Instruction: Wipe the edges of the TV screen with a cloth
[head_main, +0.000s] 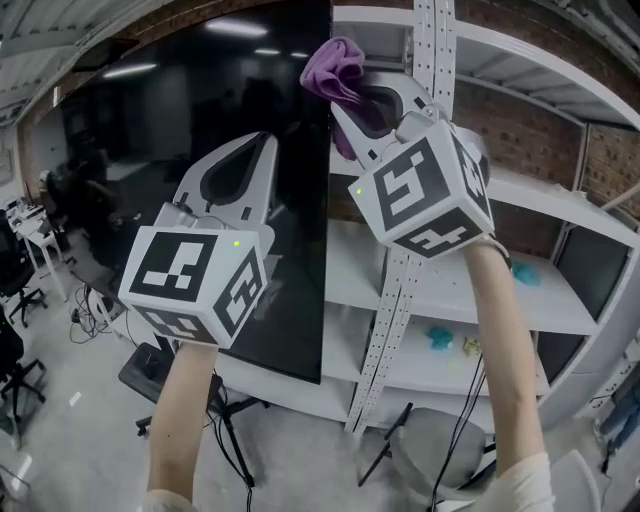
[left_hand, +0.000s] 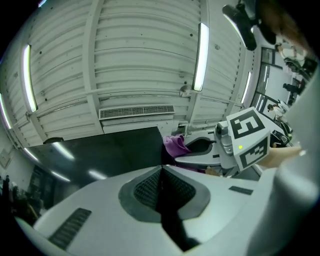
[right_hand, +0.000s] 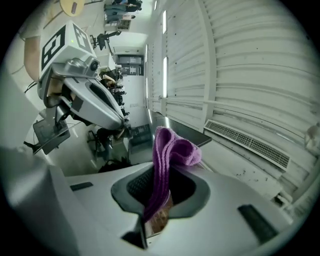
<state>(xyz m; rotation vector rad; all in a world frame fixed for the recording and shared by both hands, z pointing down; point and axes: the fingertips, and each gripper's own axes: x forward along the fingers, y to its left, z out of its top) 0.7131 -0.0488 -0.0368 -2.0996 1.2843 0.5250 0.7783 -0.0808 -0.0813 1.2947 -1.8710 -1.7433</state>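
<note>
Right gripper clamped on purple cloth beside TV screen upper right edge; left gripper jaws together, empty; white shelving, brick wall behind

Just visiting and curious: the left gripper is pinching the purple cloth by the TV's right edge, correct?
Not quite: the right gripper pinches the purple cloth by the TV's right edge; the right gripper view shows it. The left gripper is shut, empty.

Purple cloth at 12 o'clock; glossy black TV screen; white left gripper and right gripper, black-and-white marker squares; white shelf; teal bits at 4 o'clock.
</note>
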